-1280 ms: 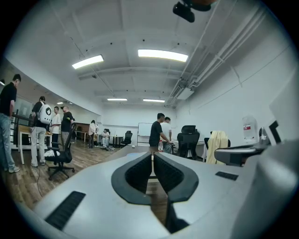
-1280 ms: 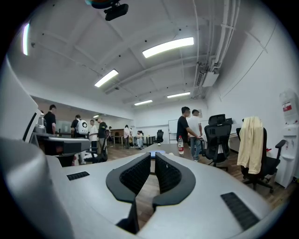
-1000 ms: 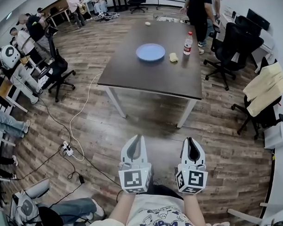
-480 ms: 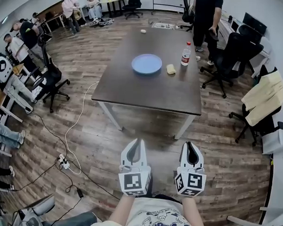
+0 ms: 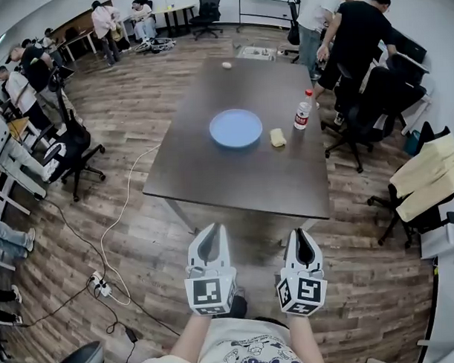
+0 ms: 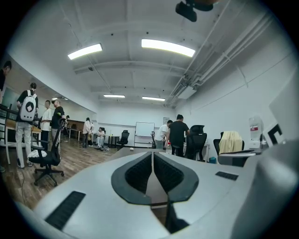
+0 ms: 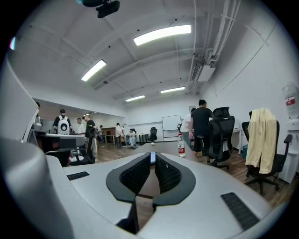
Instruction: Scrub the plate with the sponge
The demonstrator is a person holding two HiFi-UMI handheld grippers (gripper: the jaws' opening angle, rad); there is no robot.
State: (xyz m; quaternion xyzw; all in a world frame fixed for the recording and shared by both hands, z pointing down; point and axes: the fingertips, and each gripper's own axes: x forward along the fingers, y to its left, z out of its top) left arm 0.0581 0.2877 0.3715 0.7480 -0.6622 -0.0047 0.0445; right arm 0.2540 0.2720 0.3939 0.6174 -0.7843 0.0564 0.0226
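Approach phase: the left gripper [image 5: 212, 231] and right gripper [image 5: 302, 234] are carried side by side and level before the body. The jaws of each are pressed together on nothing, presumably because nothing is yet within reach; the blue plate [image 5: 235, 128] lies mid-worktop [image 5: 234, 180], with the yellow sponge [image 5: 277, 138] just beside it and a bottle [image 5: 304, 110] near. Against the earlier frames, the worktop sits nearer in the head view, while both grippers keep the same closed, paired posture.
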